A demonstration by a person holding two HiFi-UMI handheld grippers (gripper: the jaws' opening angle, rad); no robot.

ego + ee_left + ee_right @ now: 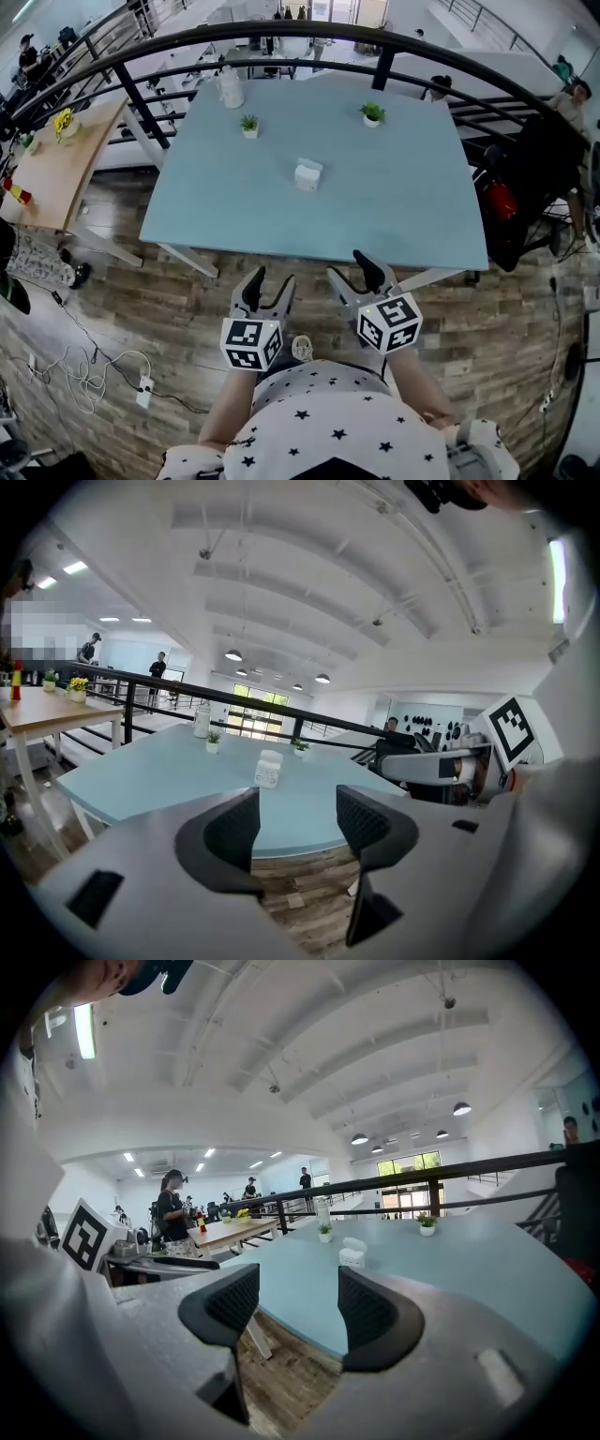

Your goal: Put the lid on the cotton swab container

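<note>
The white cotton swab container (pixel 307 174) stands near the middle of the light blue table (pixel 394 206). It also shows far off in the left gripper view (pixel 268 773) and the right gripper view (pixel 352 1257). A second white piece (pixel 272 757) sits at its top or just behind it; I cannot tell which. Both grippers hang over the wooden floor in front of the table's near edge, well short of the container. My left gripper (pixel 269 281) is open with nothing between its pads (pixel 234 829). My right gripper (pixel 354 270) stands wide open and empty too (pixel 298 1302).
Two small potted plants (pixel 249 125) (pixel 372 112) and a white bottle (pixel 231 89) stand at the table's far side. A black railing (pixel 281 37) curves behind it. A wooden table (pixel 56 159) is at the left, cables (pixel 94 375) lie on the floor, and people are far off.
</note>
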